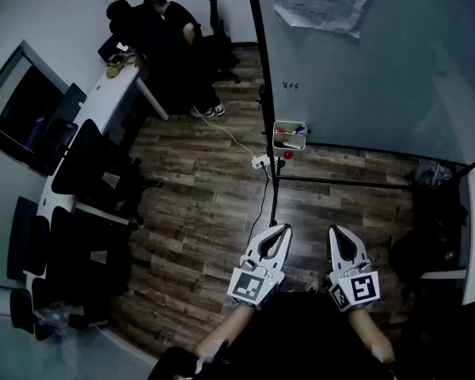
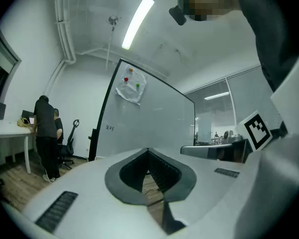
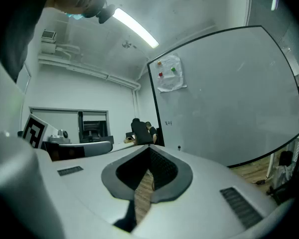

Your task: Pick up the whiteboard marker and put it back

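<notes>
Well short of the whiteboard [image 1: 364,70], I held left gripper [image 1: 283,229] and right gripper [image 1: 335,230] pinched together, both empty. Marker [image 1: 300,128] seemingly sat in the white holder [image 1: 289,146] at the board's lower-left edge. Likely light, stiff, slick; I'd grab mid-barrel.

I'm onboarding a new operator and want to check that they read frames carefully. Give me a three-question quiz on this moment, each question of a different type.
1. True or false: the left gripper holds a marker.
2. Multiple choice: in the head view, the marker tray sits
A) at the left edge of the whiteboard
B) on a desk
C) flat on the floor
3. Short answer: how do the jaws of the right gripper stand, and what is between them?

Key: 1 false; 2 A; 3 together, with nothing between them.
</notes>
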### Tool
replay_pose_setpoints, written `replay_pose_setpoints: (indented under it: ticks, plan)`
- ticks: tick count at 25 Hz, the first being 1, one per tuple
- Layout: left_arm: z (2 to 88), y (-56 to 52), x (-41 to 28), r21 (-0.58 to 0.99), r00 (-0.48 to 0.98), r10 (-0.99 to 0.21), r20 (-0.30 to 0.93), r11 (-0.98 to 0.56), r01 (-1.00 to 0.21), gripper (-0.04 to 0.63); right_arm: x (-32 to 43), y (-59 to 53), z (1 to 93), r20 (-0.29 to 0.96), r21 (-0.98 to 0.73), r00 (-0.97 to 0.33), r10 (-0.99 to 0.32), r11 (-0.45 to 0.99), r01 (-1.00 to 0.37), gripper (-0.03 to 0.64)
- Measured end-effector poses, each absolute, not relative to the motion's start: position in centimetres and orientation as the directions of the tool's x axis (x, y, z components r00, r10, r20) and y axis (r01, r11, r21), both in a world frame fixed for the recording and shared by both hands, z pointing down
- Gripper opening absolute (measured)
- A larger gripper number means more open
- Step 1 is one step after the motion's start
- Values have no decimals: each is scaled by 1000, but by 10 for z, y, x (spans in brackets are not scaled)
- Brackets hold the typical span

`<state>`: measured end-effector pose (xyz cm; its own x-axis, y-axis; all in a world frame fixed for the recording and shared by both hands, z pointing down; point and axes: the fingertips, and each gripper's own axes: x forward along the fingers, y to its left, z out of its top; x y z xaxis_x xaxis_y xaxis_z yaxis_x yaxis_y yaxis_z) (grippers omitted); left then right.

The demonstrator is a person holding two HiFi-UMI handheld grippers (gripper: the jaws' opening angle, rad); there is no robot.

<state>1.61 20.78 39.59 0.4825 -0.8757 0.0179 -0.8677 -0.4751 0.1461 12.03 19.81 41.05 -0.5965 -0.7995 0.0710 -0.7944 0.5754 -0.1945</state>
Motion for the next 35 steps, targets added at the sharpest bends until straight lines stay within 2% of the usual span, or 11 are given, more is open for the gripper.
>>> replay_pose_setpoints:
  ticks: [6, 23, 35]
  plan:
    - [402, 217, 16, 103, 504, -863, 29, -499, -860, 6, 118, 204, 411, 74, -194, -595, -801, 574, -796, 14]
    - [396, 225, -9, 177, 473, -881, 12, -464, -868, 6, 109, 216, 411, 75, -202, -568, -820, 545, -813, 14]
    - [403, 242, -47, 177, 532, -846, 23, -521, -835, 6, 77, 229, 420, 98, -190, -504, -858, 481, -856, 14]
